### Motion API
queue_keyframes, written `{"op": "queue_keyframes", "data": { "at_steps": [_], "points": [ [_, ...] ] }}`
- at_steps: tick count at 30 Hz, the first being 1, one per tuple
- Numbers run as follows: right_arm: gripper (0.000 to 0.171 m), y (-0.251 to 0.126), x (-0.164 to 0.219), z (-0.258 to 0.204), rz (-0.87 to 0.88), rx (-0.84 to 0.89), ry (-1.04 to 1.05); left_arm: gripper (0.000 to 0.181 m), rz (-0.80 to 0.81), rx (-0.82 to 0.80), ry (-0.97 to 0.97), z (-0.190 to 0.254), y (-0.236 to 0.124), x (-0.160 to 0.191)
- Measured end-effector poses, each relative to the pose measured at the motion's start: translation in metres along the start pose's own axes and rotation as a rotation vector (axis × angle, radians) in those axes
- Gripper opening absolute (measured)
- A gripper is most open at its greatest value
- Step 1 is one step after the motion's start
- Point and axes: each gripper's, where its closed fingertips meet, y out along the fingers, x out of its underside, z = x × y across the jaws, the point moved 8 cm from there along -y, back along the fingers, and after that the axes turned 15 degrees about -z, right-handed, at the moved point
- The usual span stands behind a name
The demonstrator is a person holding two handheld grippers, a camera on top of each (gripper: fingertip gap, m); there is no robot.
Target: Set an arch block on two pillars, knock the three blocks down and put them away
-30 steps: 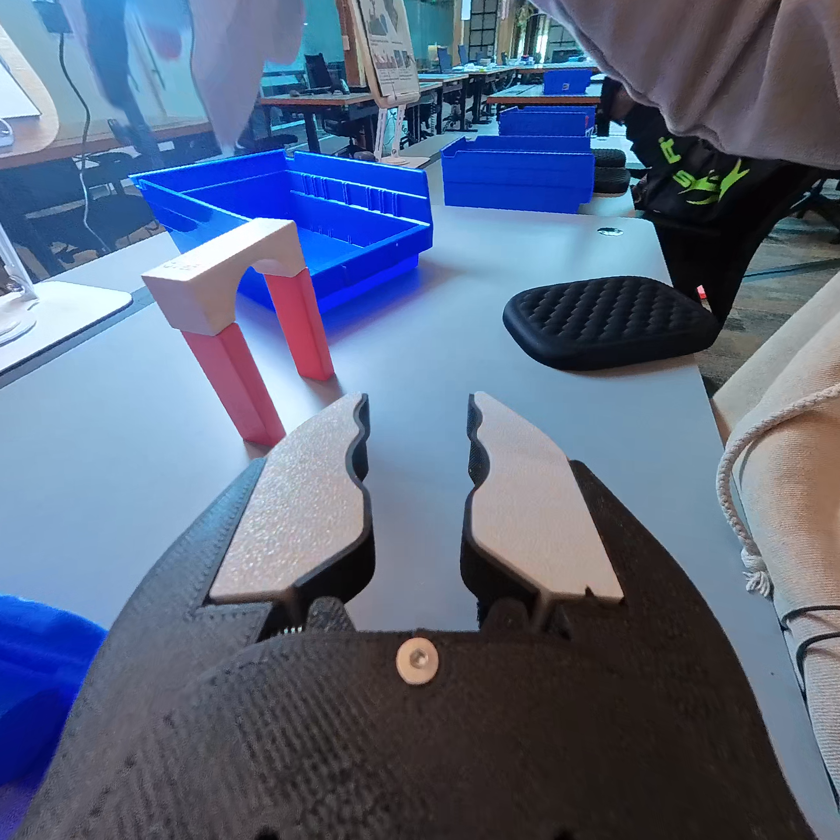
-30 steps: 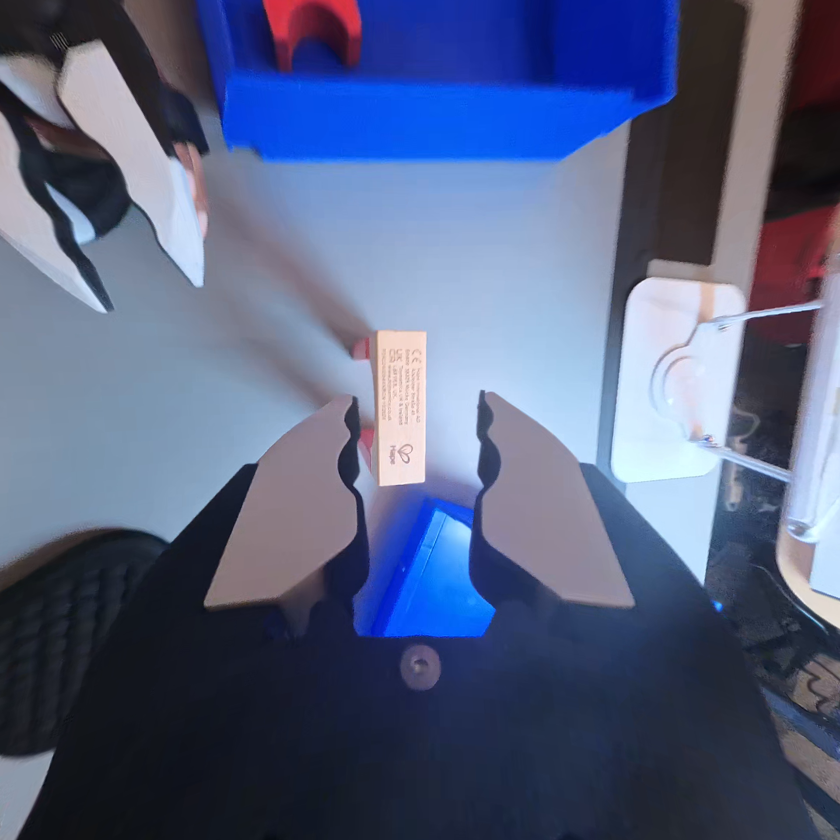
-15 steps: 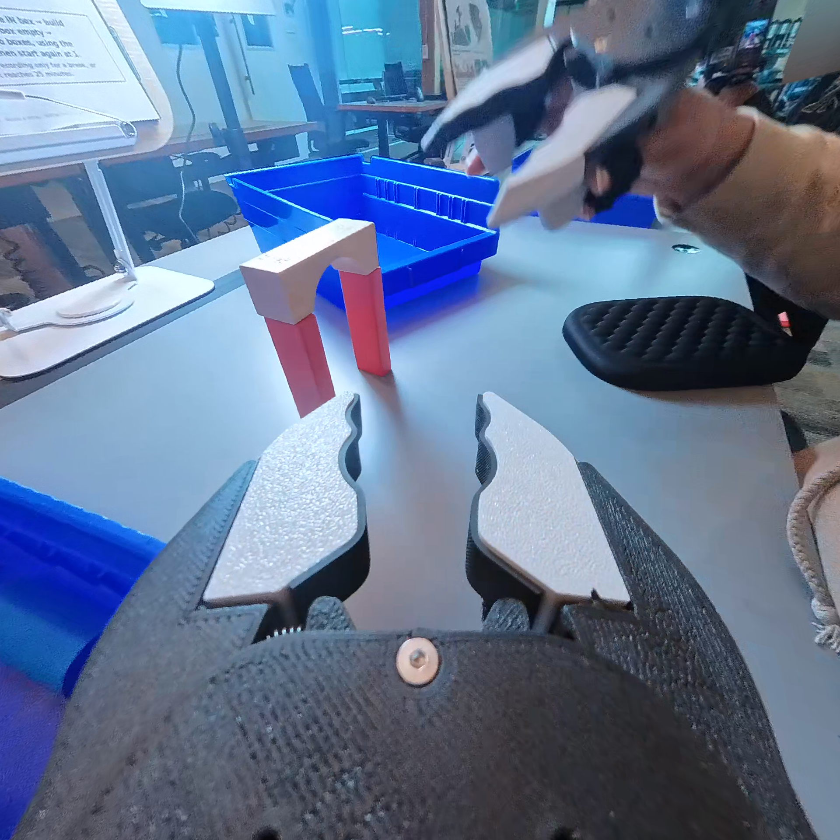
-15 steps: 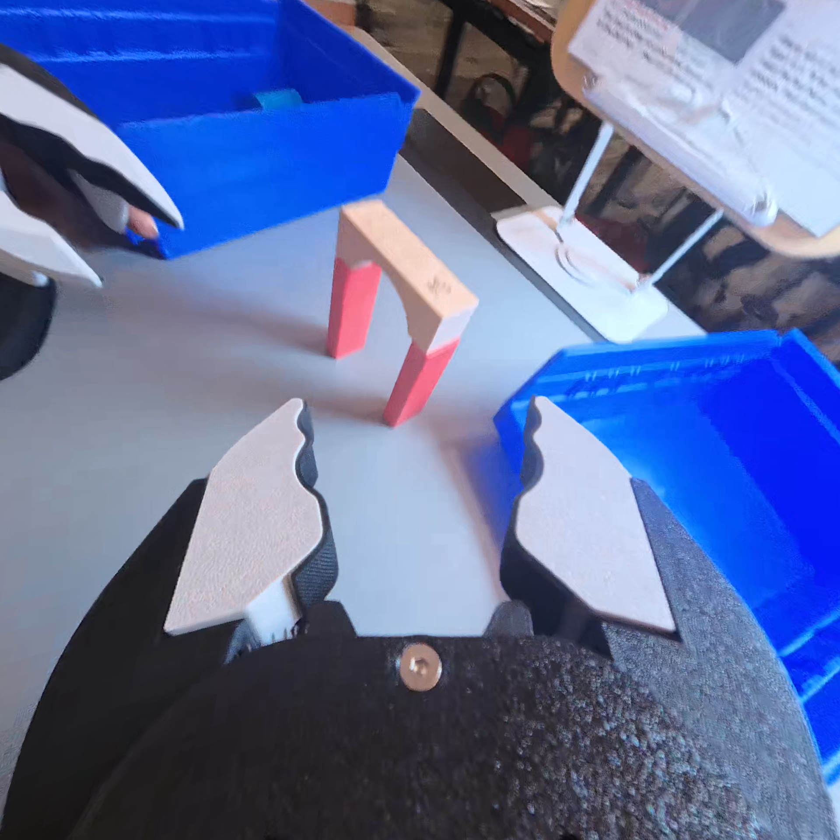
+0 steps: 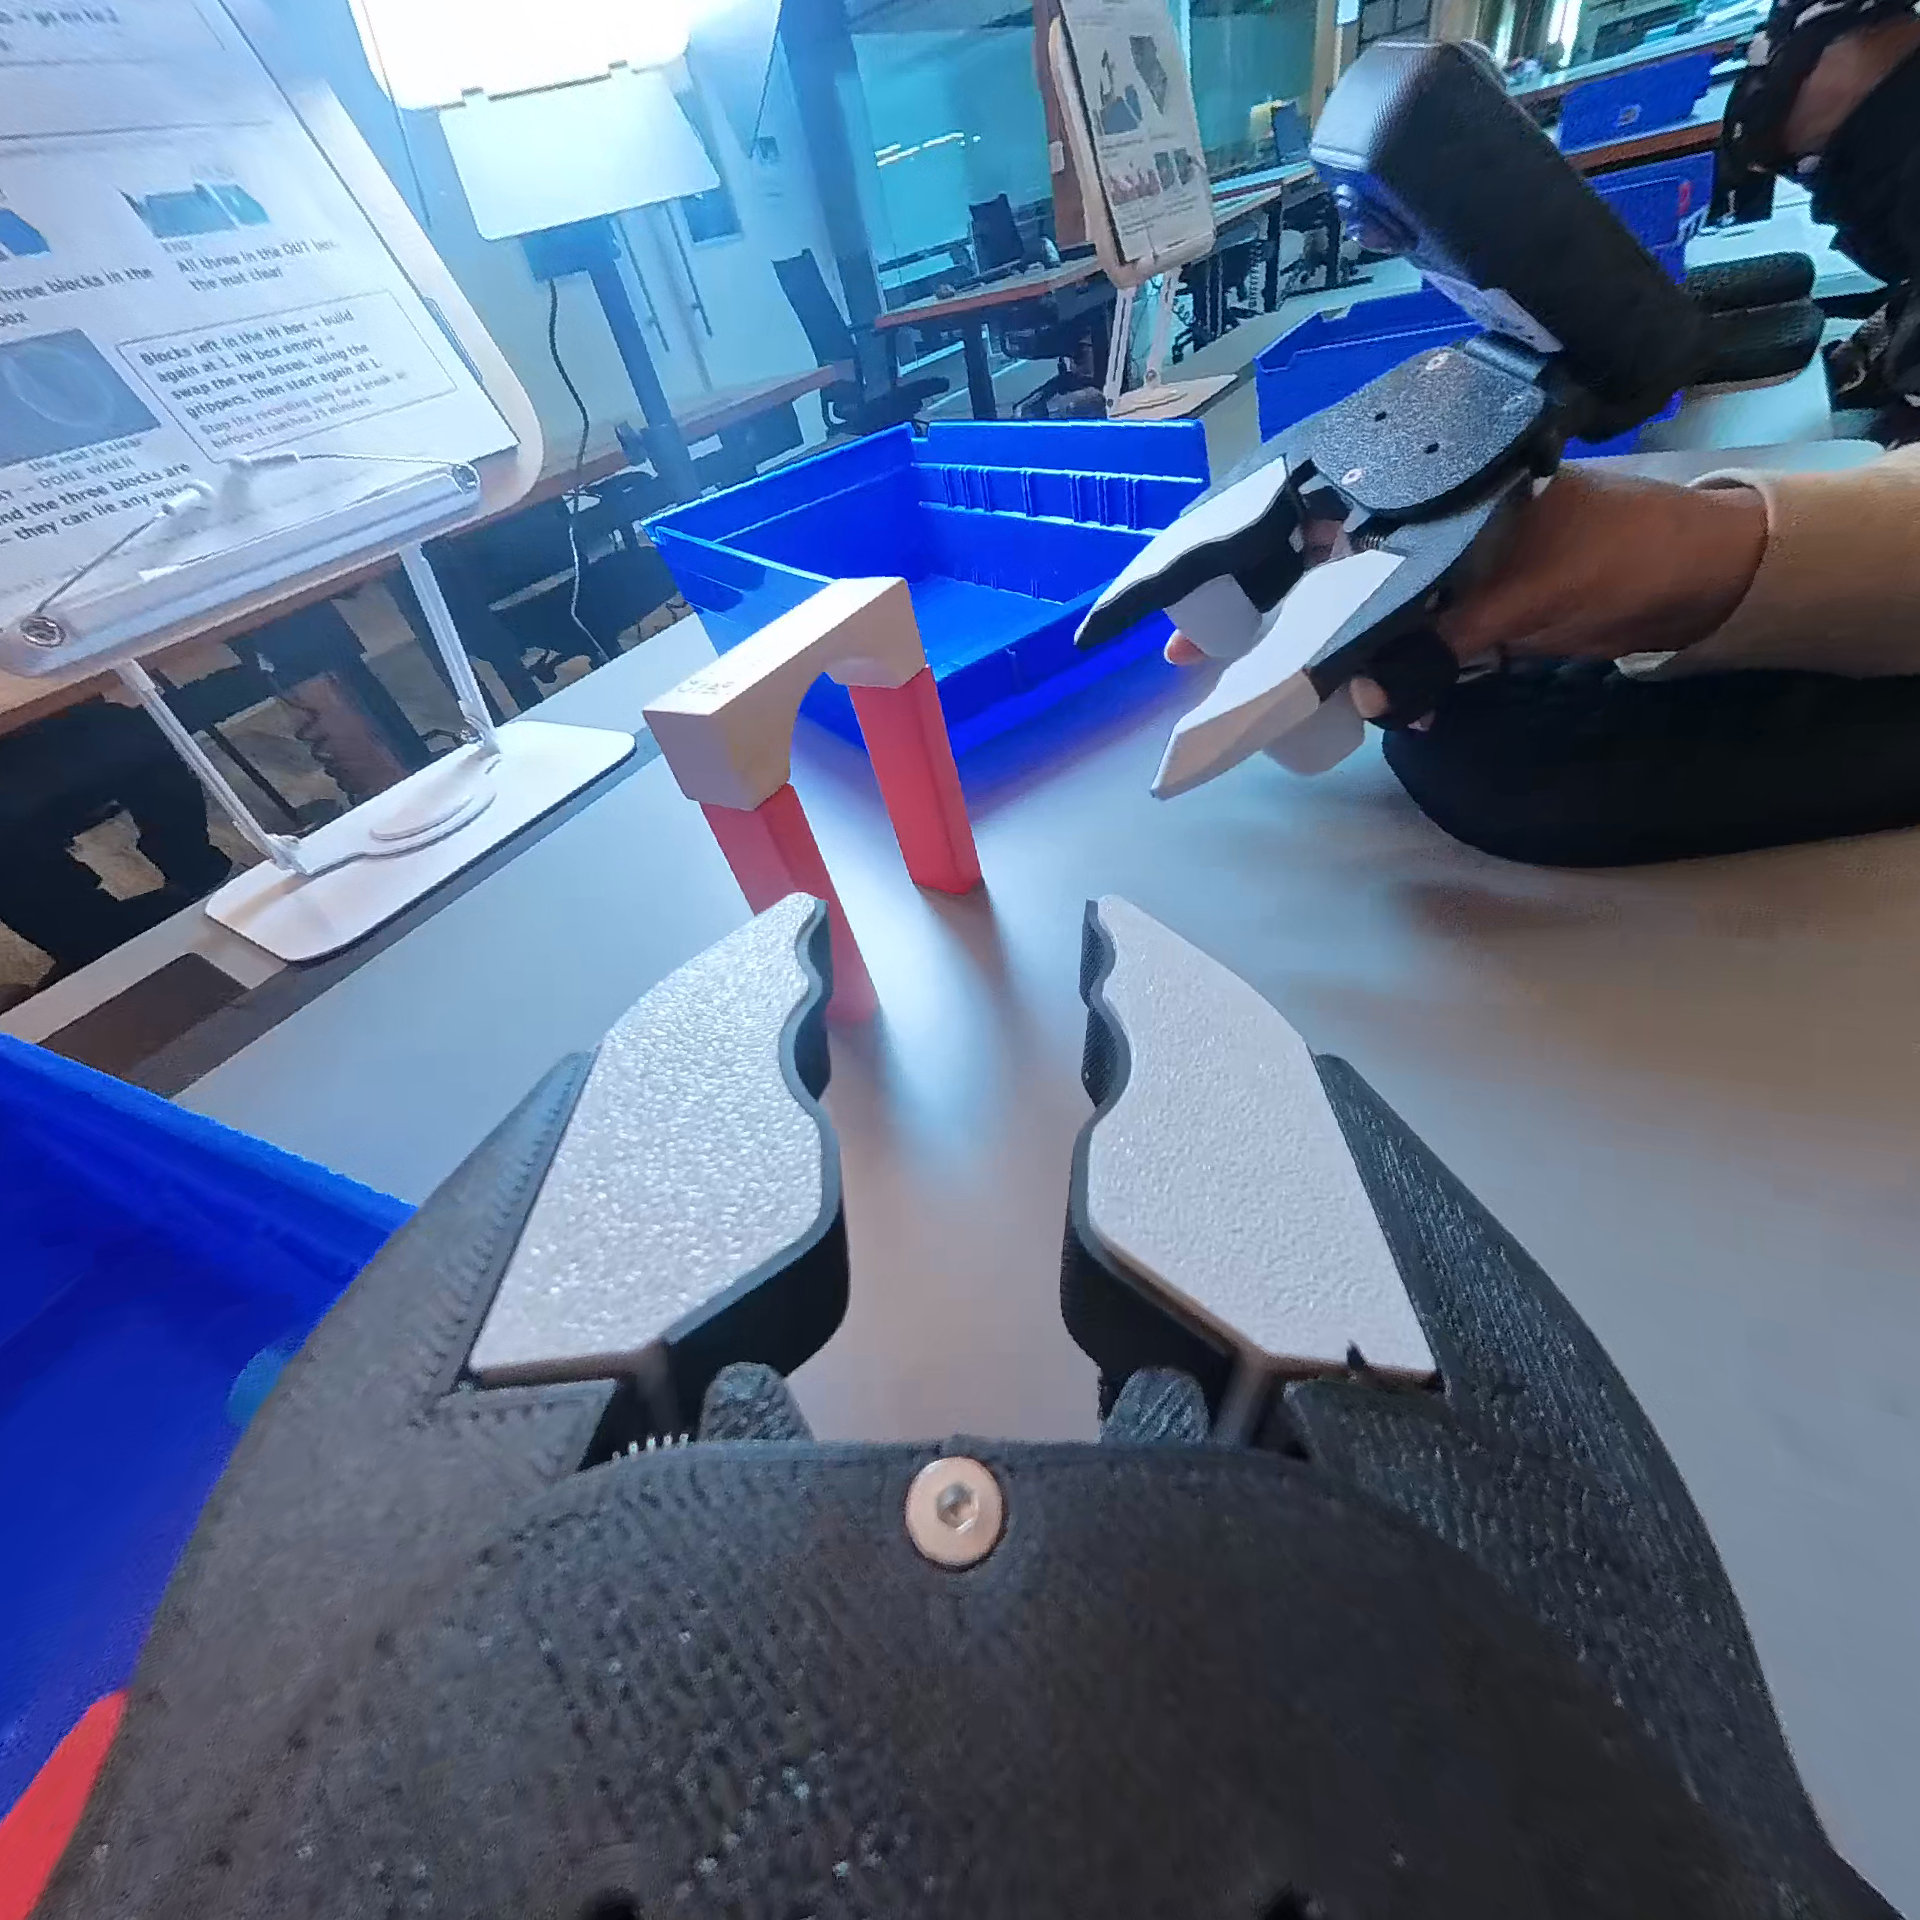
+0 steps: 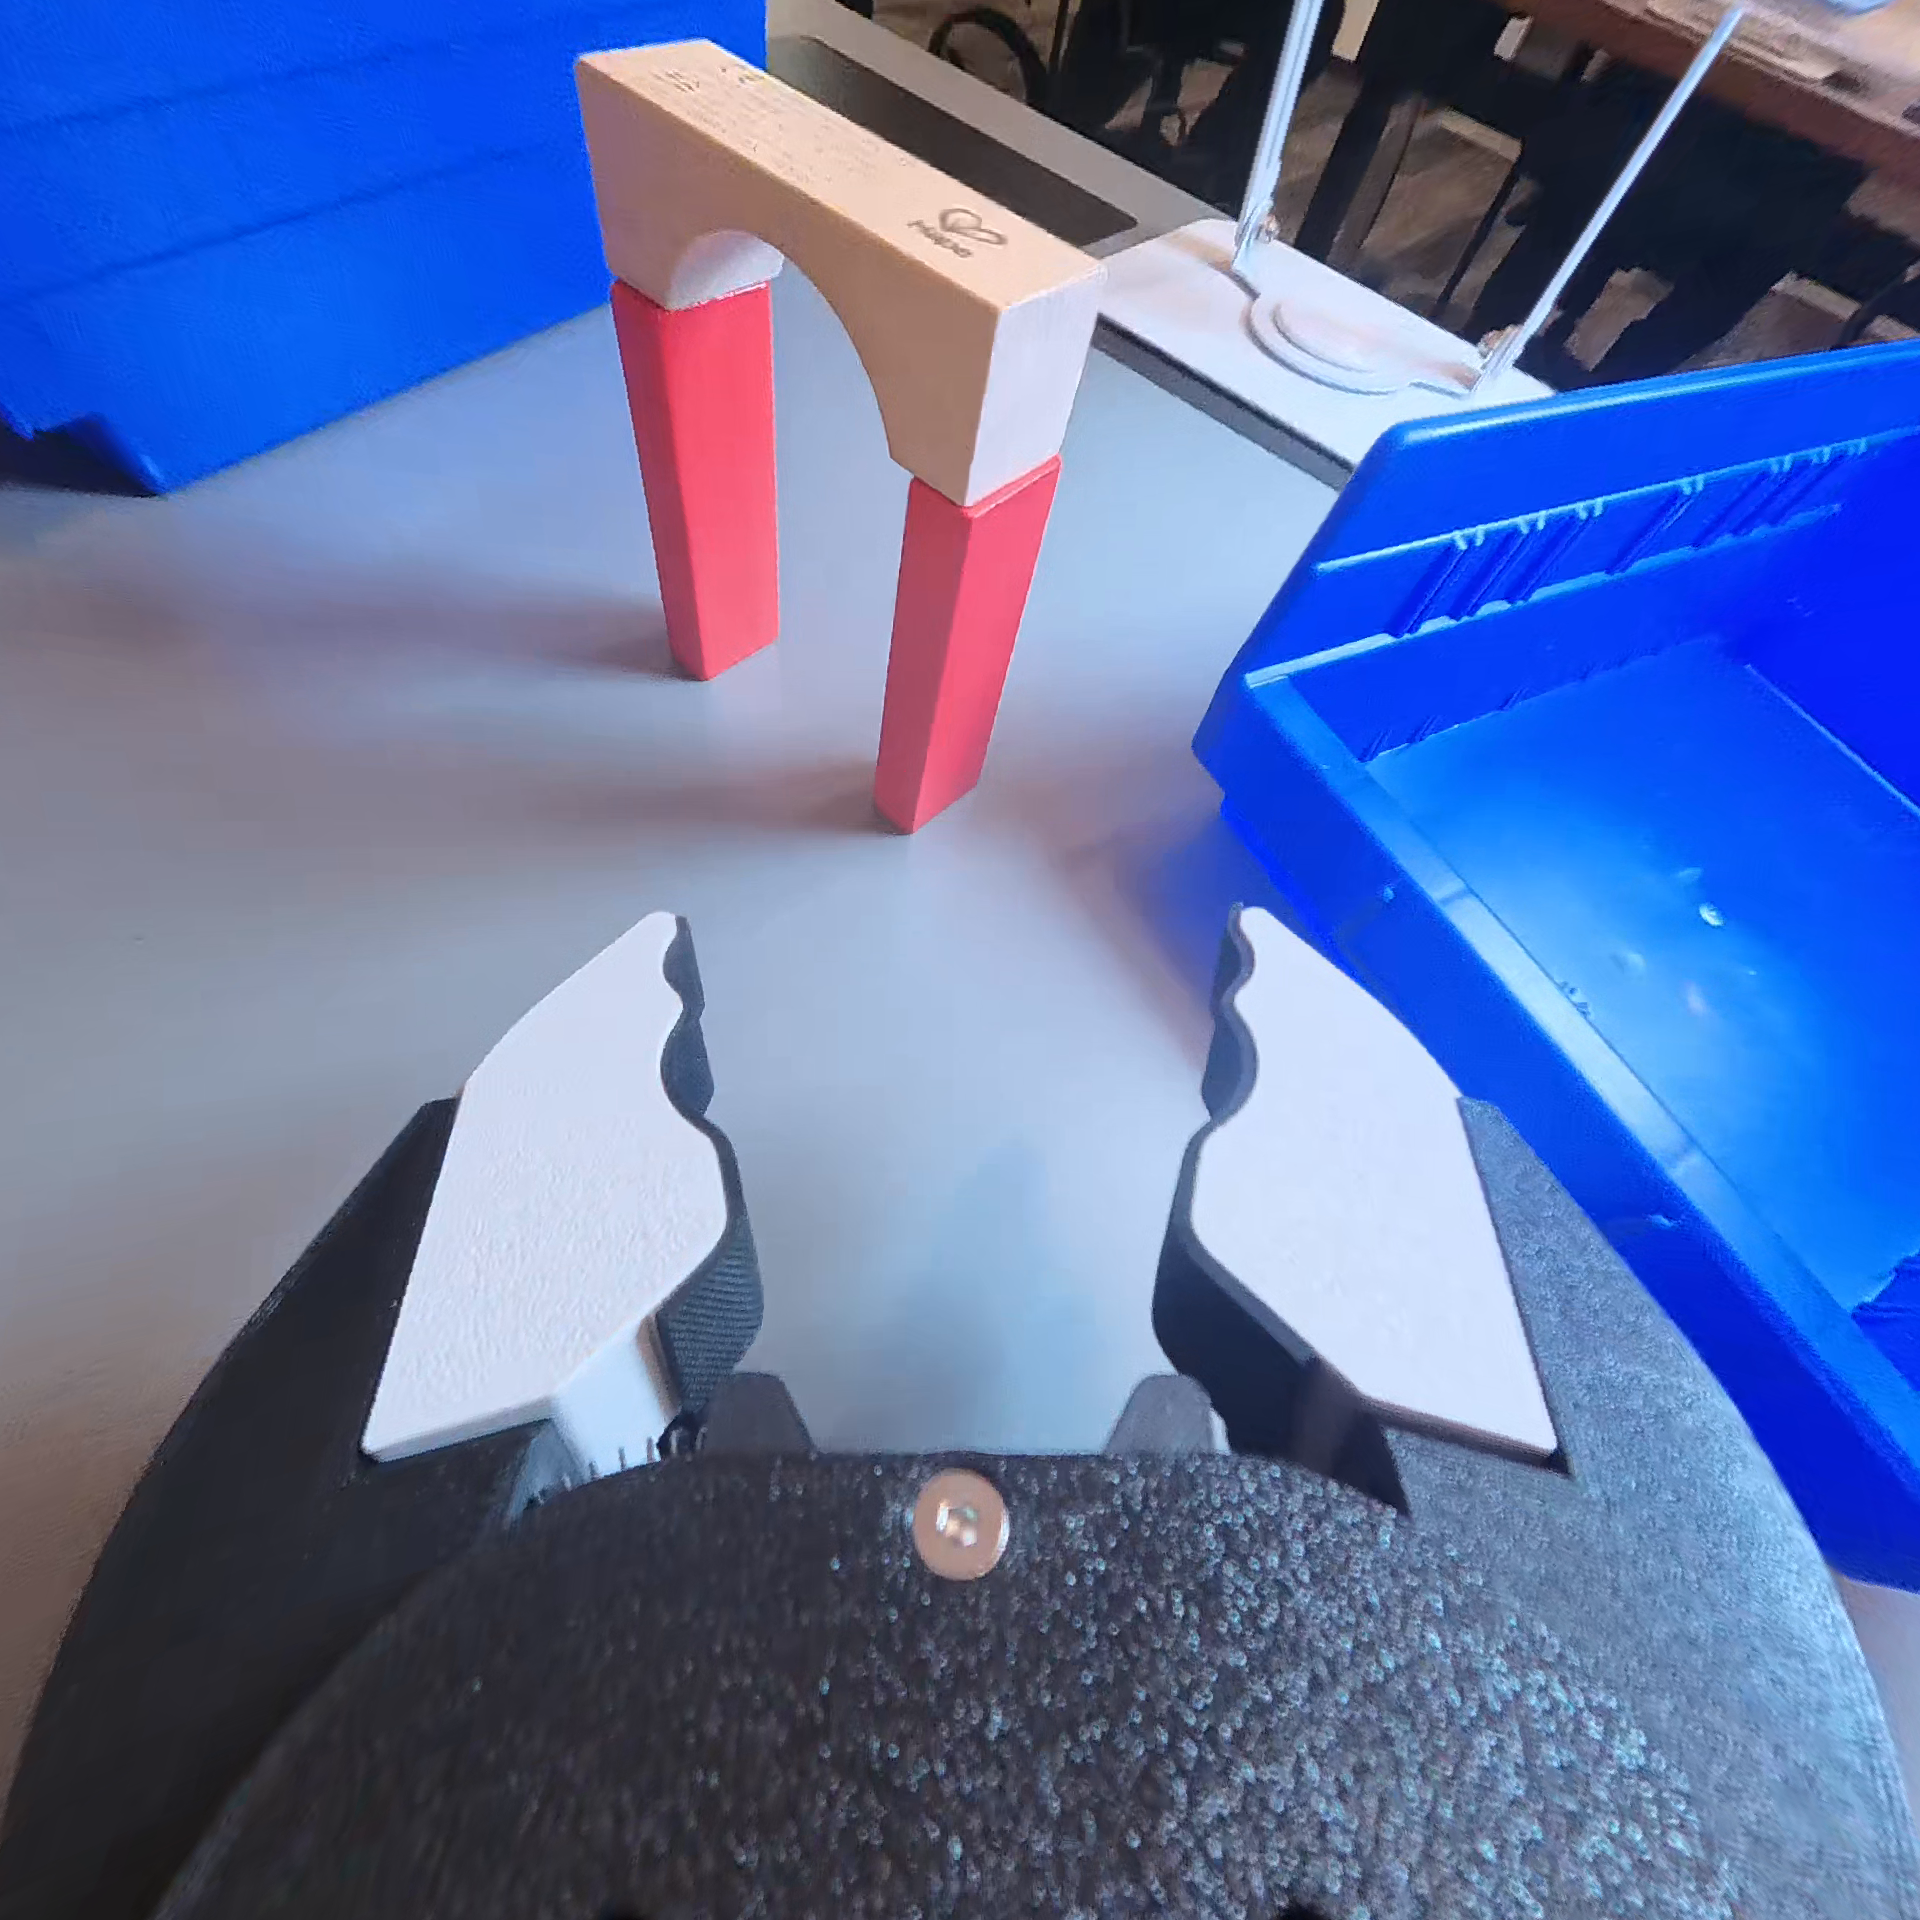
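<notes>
- Left wrist view hides the near red pillar's [image 5: 774, 862] foot behind the left gripper [image 5: 954, 961], jaws spread, empty.
- Right wrist view alone shows both pillars whole, arch block [image 6: 831, 223] resting across them on the table [image 6: 312, 831].
- Right gripper [image 6: 954, 966] is spread, empty.

Each gripper, left [image 5: 954, 935] and right [image 6: 954, 945], is built of textured black plastic; pale grey wavy-edged fingers [image 5: 665, 1174] are fitted, with one silver screw [image 5: 954, 1509]. A beige sleeve [image 5: 1829, 561] is worn.

Grey table [image 5: 1558, 1039] in an office, desks [image 5: 1039, 291] and seemingly glass partitions behind.
</notes>
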Motion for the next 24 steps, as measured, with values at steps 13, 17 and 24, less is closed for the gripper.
{"op": "queue_keyframes", "data": {
  "at_steps": [13, 17, 24],
  "points": [
    [0.093, 0.005, 0.0, 0.003, -0.018, 0.013, 0.018, 0.053, -0.215, -0.022, 0.12, 0.011, 0.027, 0.021],
    [0.093, 0.009, -0.002, 0.003, -0.035, 0.038, 0.01, 0.053, -0.21, -0.02, 0.09, 0.009, 0.027, 0.021],
    [0.094, 0.049, -0.04, -0.019, -0.027, 0.01, -0.029, 0.052, -0.224, -0.053, 0.178, 0.017, 0.028, 0.022]
  ]
}}
